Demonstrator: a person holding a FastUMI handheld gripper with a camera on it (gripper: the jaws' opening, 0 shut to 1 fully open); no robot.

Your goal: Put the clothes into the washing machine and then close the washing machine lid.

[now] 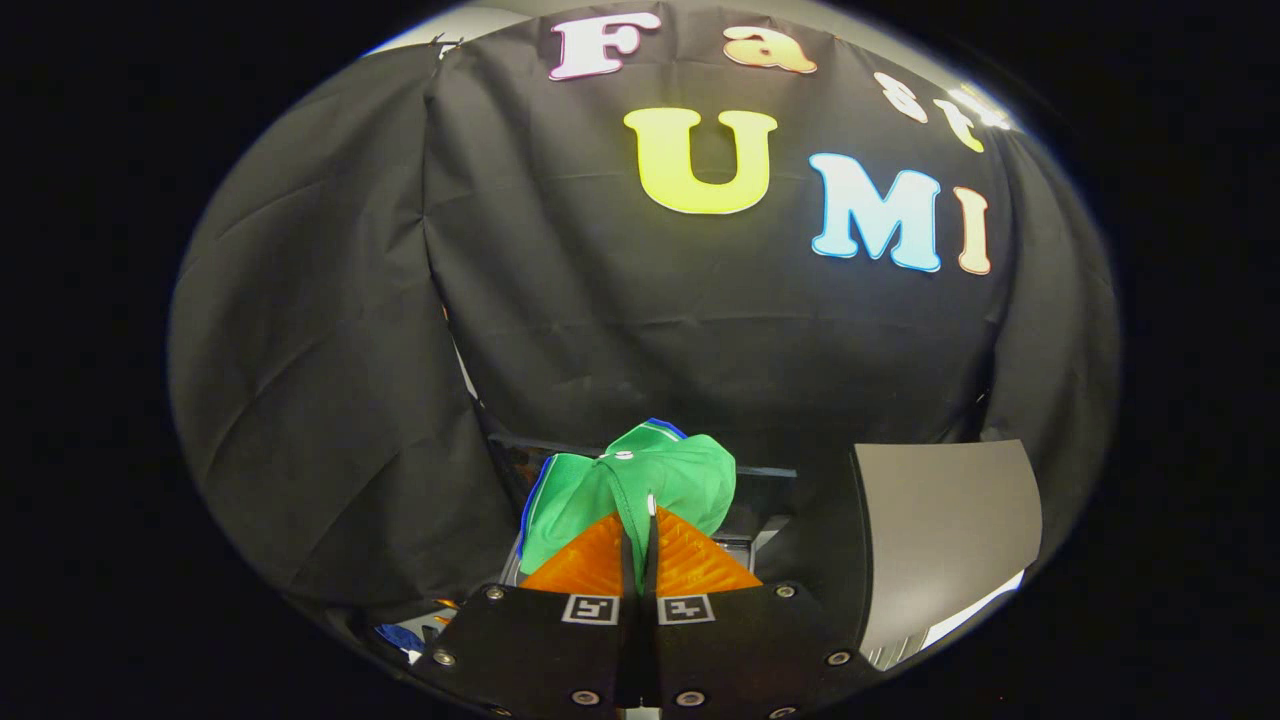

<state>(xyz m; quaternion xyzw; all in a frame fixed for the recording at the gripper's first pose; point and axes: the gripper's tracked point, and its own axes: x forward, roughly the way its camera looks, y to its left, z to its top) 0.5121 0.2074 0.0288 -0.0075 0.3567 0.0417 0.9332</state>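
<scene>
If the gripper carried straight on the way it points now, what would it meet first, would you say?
The gripper is already shut on the green garment, which bunches just ahead of it. Beyond that, it would probably reach the black cloth wall, though depth is hard to judge.

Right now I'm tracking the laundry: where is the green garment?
In the gripper view, the green garment is pinched between the tool fingers, bunched just ahead of them, left of the grey panel.

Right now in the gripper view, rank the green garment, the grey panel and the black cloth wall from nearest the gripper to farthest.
1. Green garment: pinched in the gripper, bunched just ahead.
2. Grey panel: off to the right.
3. Black cloth wall: behind everything.
</scene>
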